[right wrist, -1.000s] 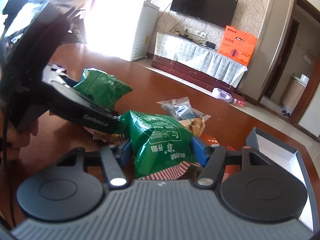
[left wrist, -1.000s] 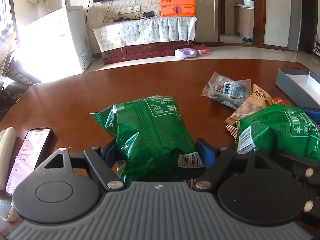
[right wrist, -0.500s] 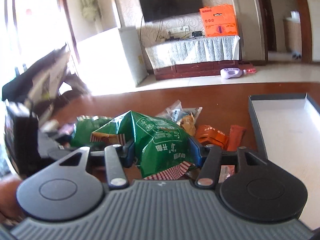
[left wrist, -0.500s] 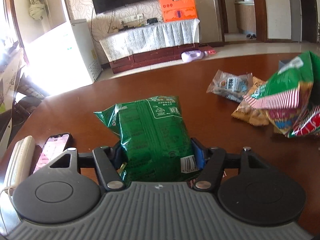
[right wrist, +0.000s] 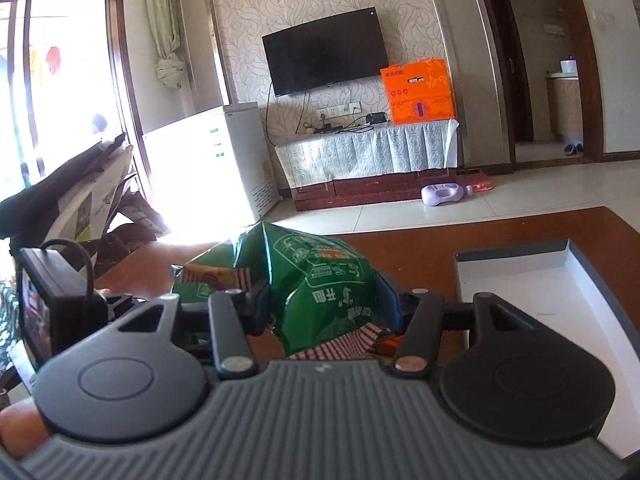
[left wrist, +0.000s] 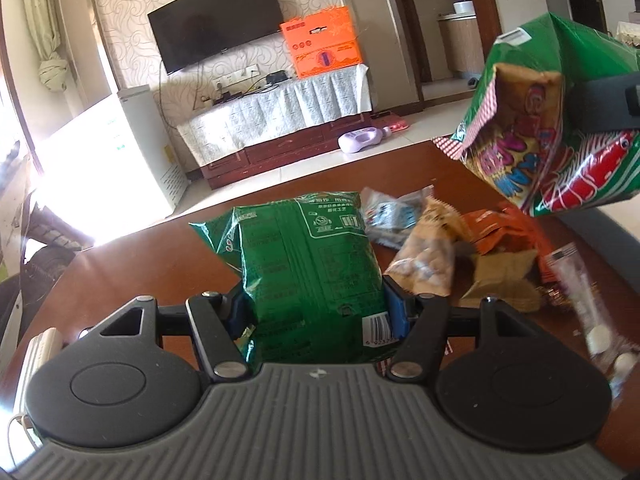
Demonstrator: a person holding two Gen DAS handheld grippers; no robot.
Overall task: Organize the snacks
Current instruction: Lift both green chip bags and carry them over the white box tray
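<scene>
My left gripper (left wrist: 318,304) is shut on a green snack bag (left wrist: 308,264) and holds it above the brown table (left wrist: 132,256). My right gripper (right wrist: 326,308) is shut on a second green snack bag (right wrist: 316,280) with a red-striped edge, held high in the air; that bag also shows in the left wrist view (left wrist: 560,128) at the upper right. An open grey box (right wrist: 560,288) with a white inside lies on the table to the right of the right gripper.
A pile of small snack packets (left wrist: 432,256), clear, tan and orange, lies on the table right of the left gripper. A white object (left wrist: 40,344) lies at the table's left edge. The left gripper's body (right wrist: 60,312) is close on the right gripper's left.
Both grippers have lifted their green bags off the table. The right gripper's bag has risen well above the pile and moved toward the grey box.
</scene>
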